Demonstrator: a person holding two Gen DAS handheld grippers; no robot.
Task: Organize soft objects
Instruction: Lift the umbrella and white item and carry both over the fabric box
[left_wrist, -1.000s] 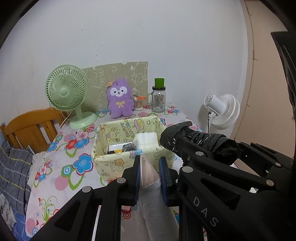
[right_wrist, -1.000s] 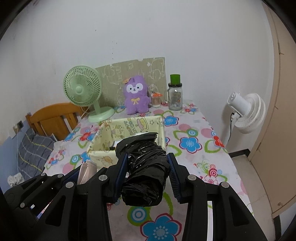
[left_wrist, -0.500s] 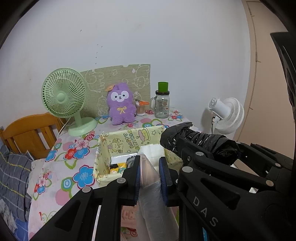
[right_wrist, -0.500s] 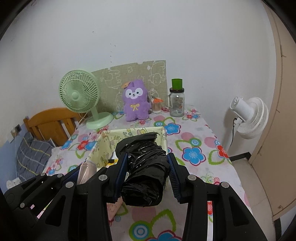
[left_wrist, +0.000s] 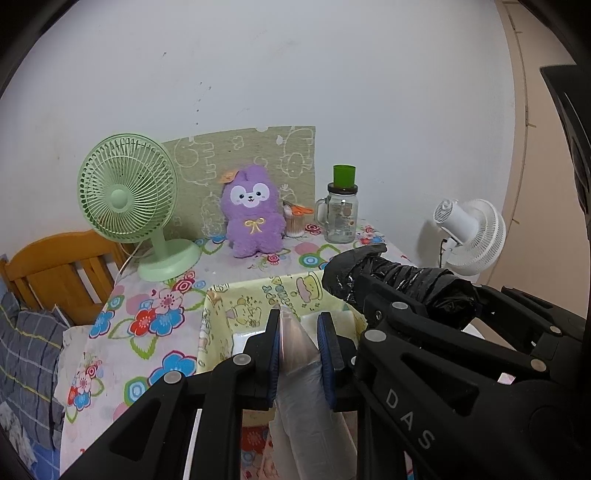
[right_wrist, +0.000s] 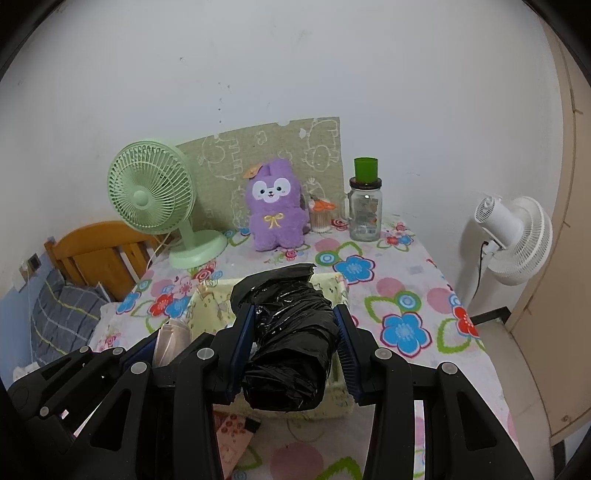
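1. The left gripper (left_wrist: 300, 345) is clamped on a translucent plastic bundle (left_wrist: 295, 343), whose pointed top stands between the blue pads while the rest hangs down below the jaws.
2. The right gripper (right_wrist: 295, 345) is squeezed onto a black plastic bag roll (right_wrist: 288, 332), a crinkled, glossy wad that fills the gap between its two blue pads and sticks out past the fingertips.
3. The landmark is the yellow fabric box (left_wrist: 258, 299), printed with cartoon figures, which sits on the floral tablecloth (right_wrist: 406, 295). Both held items hover at the near side of this box; in the right wrist view the black roll covers most of its opening.
4. Seen from the left wrist, the black roll is to the right of the box, raised above its right rim.
5. Inside the box something white shows just behind the translucent bundle; what it is I cannot tell.
6. Behind the box, at the far edge of the table against the wall, a purple plush toy (left_wrist: 253, 214) sits upright.
7. Left of the plush and behind the box stands a green desk fan (left_wrist: 129, 199).
8. Right of the plush are a small cup with an orange lid (left_wrist: 295, 221) and a glass jar with a green cap (left_wrist: 341, 210).
9. Well to the right of the box, off the table, is a white fan (right_wrist: 513, 240).
10. Left of the box, beyond the table edge, a wooden headboard (left_wrist: 55, 266) shows.
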